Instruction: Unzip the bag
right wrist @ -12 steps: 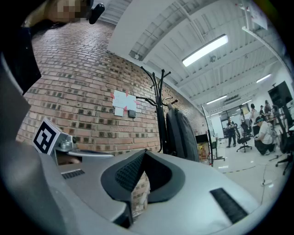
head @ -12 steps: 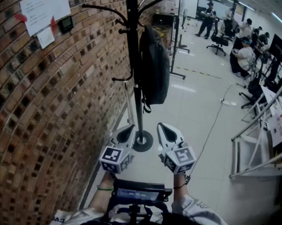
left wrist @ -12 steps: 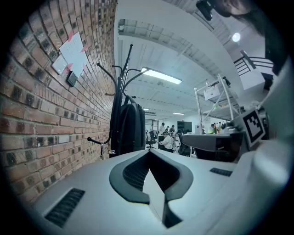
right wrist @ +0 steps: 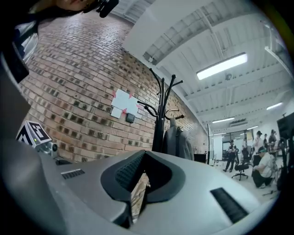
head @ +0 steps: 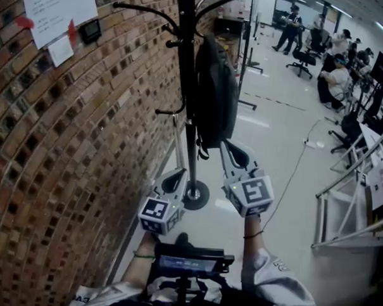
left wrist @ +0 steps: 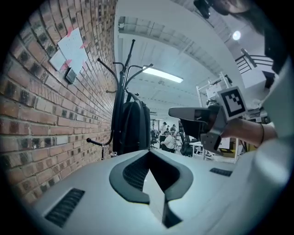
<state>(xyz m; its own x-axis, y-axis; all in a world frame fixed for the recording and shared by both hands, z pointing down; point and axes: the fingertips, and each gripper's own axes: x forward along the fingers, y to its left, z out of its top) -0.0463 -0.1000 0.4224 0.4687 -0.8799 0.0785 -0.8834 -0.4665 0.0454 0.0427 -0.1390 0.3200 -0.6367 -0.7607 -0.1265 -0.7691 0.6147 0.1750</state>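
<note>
A black backpack (head: 214, 93) hangs upright on a black coat stand (head: 186, 66) beside the brick wall; it also shows in the left gripper view (left wrist: 133, 126) and in the right gripper view (right wrist: 178, 141). My right gripper (head: 232, 150) is raised just below the bag's bottom edge, shut and empty, apart from the bag. My left gripper (head: 175, 179) sits lower, near the stand's pole, also shut with nothing in it. In their own views both the left gripper (left wrist: 148, 152) and the right gripper (right wrist: 144, 153) have their jaws closed together. No zipper is visible.
The brick wall (head: 65, 144) runs along the left, with papers (head: 55, 10) taped on it. The stand's round base (head: 195, 194) rests on the pale floor. A metal frame (head: 347, 207) stands at the right. People sit at desks with chairs (head: 331, 73) far back.
My right gripper has risen and moved forward, closer under the backpack. The left gripper has stayed about where it was.
</note>
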